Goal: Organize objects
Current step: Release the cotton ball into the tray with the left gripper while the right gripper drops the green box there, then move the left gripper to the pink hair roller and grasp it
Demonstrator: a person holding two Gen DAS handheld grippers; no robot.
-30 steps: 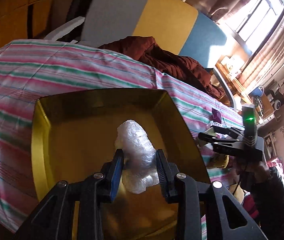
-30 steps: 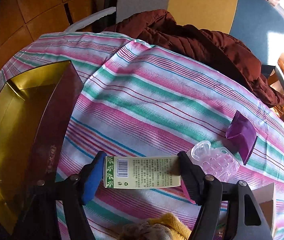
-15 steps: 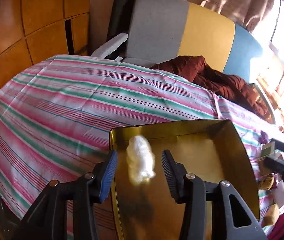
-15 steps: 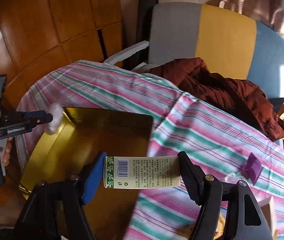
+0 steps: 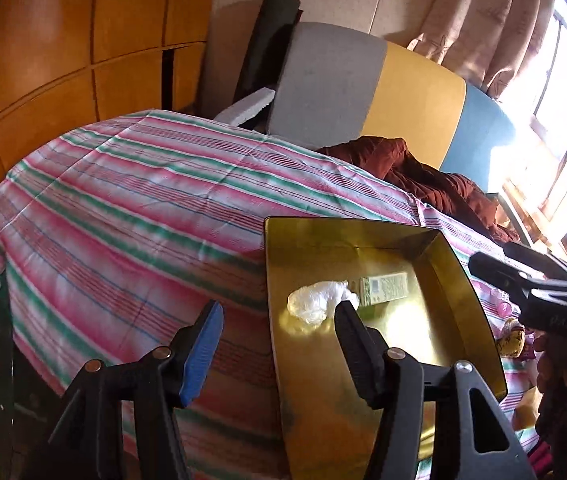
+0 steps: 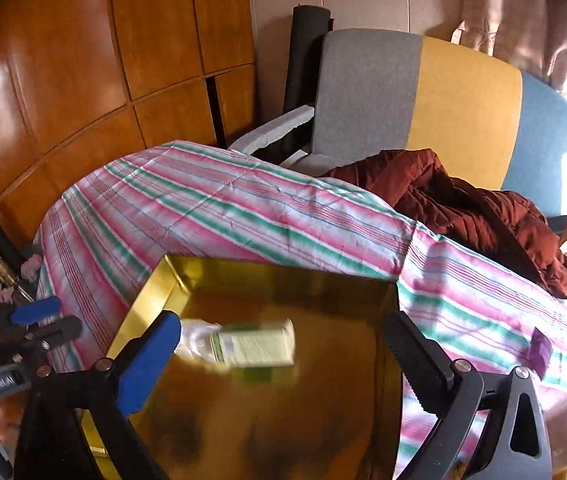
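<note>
I've just let my right gripper (image 6: 283, 352) spread wide, dropping the small green-and-cream printed carton (image 6: 257, 346) into the shiny gold metal tray (image 6: 143, 300) on the pink-and-green striped cloth (image 6: 243, 216), beside the crumpled clear plastic wad (image 5: 315, 302). My left gripper (image 5: 279, 316) has been opening too, nothing between its pads. To finish well I'd lift both straight clear before swinging away, so neither jaw clips the tray wall or drags a piece out.
</note>
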